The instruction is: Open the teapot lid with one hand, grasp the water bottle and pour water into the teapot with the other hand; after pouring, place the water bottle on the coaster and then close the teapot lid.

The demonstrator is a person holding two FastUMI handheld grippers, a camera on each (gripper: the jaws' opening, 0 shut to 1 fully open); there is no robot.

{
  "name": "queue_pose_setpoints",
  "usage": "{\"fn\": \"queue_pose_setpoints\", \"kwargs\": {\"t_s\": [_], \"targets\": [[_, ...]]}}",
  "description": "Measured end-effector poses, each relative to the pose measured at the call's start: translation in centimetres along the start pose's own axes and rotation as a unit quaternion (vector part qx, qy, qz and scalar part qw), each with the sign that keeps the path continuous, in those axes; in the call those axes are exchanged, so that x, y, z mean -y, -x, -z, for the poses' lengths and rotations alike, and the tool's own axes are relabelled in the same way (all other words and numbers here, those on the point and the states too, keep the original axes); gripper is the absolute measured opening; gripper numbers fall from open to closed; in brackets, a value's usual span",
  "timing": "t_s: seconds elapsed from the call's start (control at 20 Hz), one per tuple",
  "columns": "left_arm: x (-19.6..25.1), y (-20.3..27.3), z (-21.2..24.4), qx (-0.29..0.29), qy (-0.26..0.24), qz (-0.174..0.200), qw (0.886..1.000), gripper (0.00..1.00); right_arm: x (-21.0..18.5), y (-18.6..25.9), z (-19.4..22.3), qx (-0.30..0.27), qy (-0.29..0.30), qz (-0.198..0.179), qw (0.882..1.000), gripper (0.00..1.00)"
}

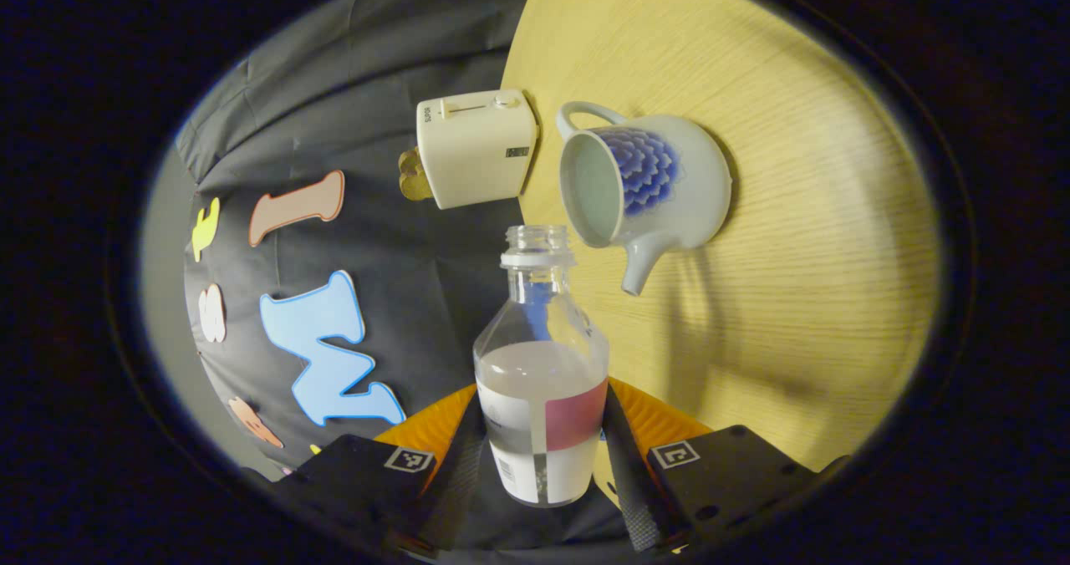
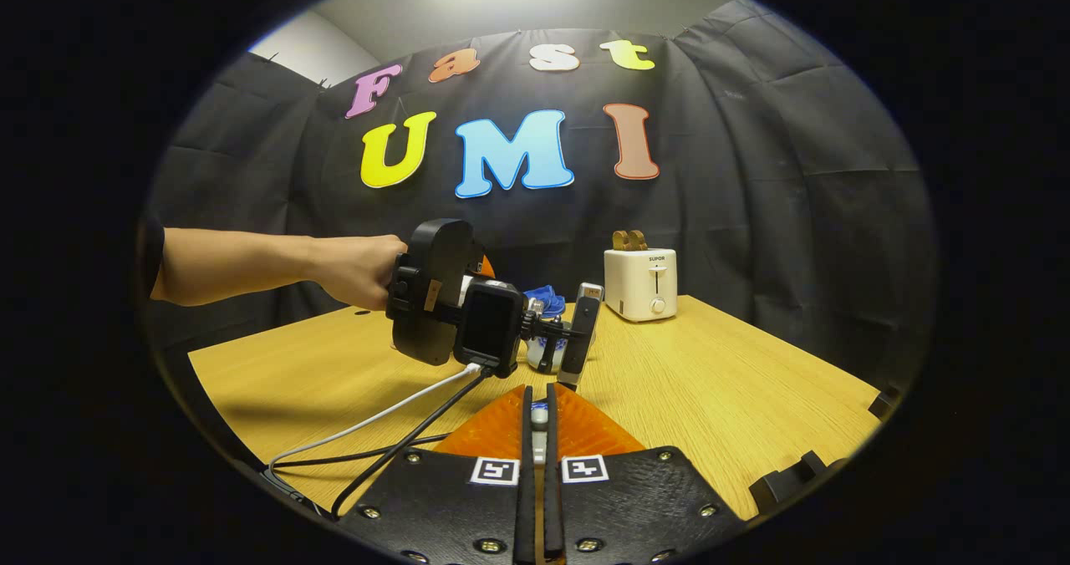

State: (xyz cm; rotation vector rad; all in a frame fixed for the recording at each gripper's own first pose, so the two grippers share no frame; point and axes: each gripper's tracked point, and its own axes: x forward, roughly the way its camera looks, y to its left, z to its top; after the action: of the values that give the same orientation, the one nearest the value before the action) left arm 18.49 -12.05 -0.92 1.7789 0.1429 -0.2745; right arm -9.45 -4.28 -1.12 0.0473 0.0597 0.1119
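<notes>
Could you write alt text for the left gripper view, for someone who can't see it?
The left gripper holds an uncapped water bottle, partly full, tilted toward an open, lidless teapot on a wooden table. A toaster sits beside the teapot.

water bottle [image 1: 541, 398]: uncapped, half full | teapot [image 1: 644, 182]: lidless, blue-flowered

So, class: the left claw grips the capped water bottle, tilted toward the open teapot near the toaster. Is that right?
Not quite. The left gripper view shows the water bottle uncapped, its neck open. The rest holds: the left claw grips it, tilted toward the open teapot near the toaster.
</notes>
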Motion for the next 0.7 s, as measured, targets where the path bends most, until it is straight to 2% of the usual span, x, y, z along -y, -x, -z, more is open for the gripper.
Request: {"fn": "queue_pose_setpoints", "kwargs": {"t_s": [0.7], "targets": [[-0.22, -0.17, -0.38, -0.013, -0.067, 0.007, 0.998, 0.85, 0.28, 0.0, 0.37, -0.01, 0.0, -0.001, 1.0, 0.04]]}}
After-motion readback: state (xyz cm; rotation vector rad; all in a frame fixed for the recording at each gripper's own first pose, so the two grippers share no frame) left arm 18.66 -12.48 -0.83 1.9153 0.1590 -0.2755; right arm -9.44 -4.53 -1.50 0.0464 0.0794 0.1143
